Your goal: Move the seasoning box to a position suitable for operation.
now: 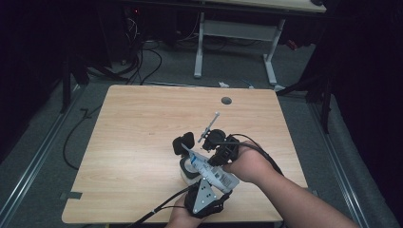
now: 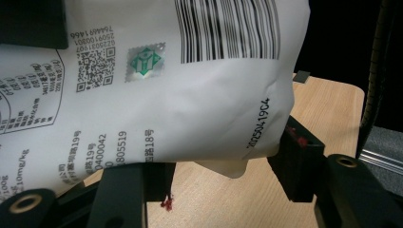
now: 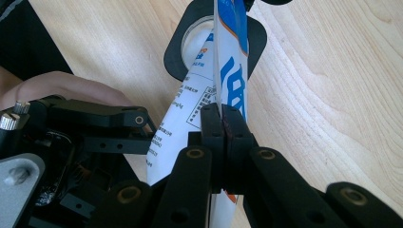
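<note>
Packet (image 3: 228, 61) pinched in right claw (image 3: 222, 124), far end cropped

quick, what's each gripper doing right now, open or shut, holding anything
Left gripper: jaws apart around the white packet; whether it grips cannot be told.
Right gripper: shut on the packet's edge.

This looks like a lab or recording workroom rather than a home. A plain light-wood table (image 1: 142, 142) with a round cable hole (image 1: 226, 100) at 12 o'clock stands on grey carpet (image 1: 228, 61) in a dim room. Black cables (image 1: 147, 61) trail over the floor at 11 o'clock, near dark equipment with a small red light (image 1: 136, 10). A second desk on white metal legs (image 1: 199, 42) stands at 12 o'clock. Metal rails (image 1: 33, 166) run along the floor at 9 and 3 o'clock, and dark drapes (image 1: 370, 95) close off the right side.
</note>
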`<state>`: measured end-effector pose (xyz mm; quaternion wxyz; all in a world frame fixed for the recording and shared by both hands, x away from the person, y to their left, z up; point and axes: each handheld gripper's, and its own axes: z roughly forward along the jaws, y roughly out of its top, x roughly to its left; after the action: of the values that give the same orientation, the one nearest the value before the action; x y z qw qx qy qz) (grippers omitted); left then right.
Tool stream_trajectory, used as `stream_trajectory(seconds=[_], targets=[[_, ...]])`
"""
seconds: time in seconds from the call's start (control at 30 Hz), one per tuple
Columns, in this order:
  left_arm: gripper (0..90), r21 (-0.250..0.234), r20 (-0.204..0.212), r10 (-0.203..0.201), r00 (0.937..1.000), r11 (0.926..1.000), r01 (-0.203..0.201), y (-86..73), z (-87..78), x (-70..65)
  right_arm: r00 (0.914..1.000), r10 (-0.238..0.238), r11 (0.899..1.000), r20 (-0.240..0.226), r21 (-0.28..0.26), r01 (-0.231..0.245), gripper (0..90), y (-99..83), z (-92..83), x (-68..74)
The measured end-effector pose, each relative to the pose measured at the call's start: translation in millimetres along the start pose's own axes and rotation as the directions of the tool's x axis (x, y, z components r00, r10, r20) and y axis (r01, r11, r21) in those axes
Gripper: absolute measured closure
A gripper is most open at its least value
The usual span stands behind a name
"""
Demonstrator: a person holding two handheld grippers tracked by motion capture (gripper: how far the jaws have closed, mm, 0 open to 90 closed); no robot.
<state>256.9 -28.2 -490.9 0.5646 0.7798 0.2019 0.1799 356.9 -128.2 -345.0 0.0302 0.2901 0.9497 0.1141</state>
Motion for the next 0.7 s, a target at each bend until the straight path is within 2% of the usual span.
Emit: stream_trajectory(seconds=[0.43,0.7], targets=[[47.4,-0.009,-0.007,0.011,0.9999,0.9999,-0.011,-0.4,-0.7,0.1,0.9999,-0.01,1.0,0.005,-0.002,0.01,89.8,0.7,-2.1,1.6],[47.5,-0.013,-0.006,0.003,1.0,0.9999,-0.004,0.9,-1.3,1.0,0.9999,-0.013,1.0,0.008,-0.003,0.014,89.8,2.4,-3.7,1.8]])
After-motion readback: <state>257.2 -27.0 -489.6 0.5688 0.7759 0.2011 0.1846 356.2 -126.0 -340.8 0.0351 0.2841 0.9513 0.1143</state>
